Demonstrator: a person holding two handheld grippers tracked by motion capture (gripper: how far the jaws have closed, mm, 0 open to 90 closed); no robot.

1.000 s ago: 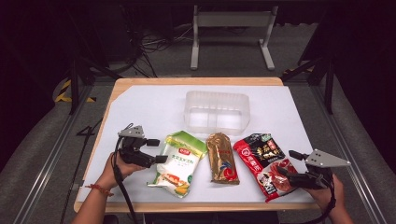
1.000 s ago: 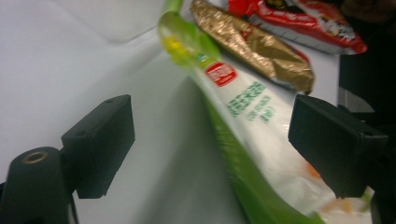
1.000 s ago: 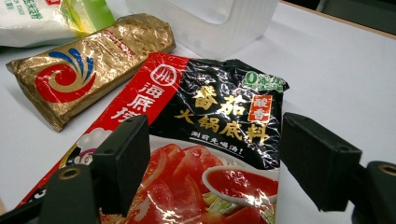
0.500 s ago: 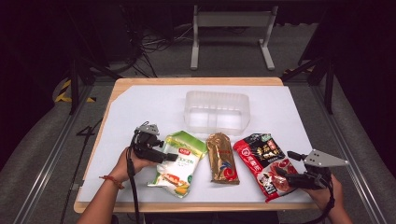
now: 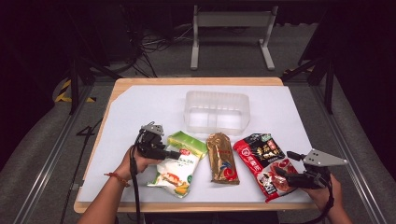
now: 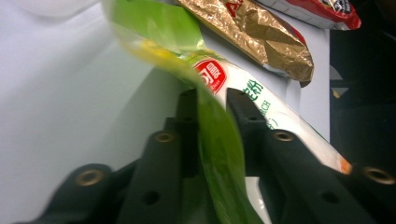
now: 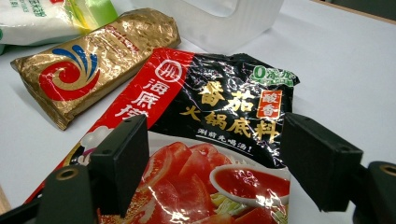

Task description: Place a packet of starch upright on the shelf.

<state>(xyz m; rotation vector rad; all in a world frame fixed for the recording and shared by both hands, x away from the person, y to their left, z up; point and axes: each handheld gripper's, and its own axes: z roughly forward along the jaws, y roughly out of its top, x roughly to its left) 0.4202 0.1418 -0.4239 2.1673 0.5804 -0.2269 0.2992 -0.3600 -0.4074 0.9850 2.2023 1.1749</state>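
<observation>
A green and white snack packet (image 5: pixel 180 164) lies at the front left of the white mat. My left gripper (image 5: pixel 174 152) is at its left edge; its jaws have just been closing and now pinch the packet's thin green edge (image 6: pixel 215 140) between them. A gold packet (image 5: pixel 222 158) lies in the middle, flat on the mat. To its right lies a red and black soup-base packet (image 5: pixel 260 158). My right gripper (image 5: pixel 286 164) hovers at that packet's lower right. In the right gripper view its jaws stand wide apart over the red and black packet (image 7: pixel 219 107), not touching it.
A clear plastic container (image 5: pixel 216 112) stands behind the packets, mid-table. The white mat (image 5: pixel 140 107) covers a wooden table, with bare mat to the left and the far right. The table's front edge runs just under both hands. A metal stand (image 5: pixel 231 21) is on the floor beyond.
My left gripper moved right to the green and white packet's edge, and its jaws went from wide open to closed on that edge. The right gripper stayed in place.
</observation>
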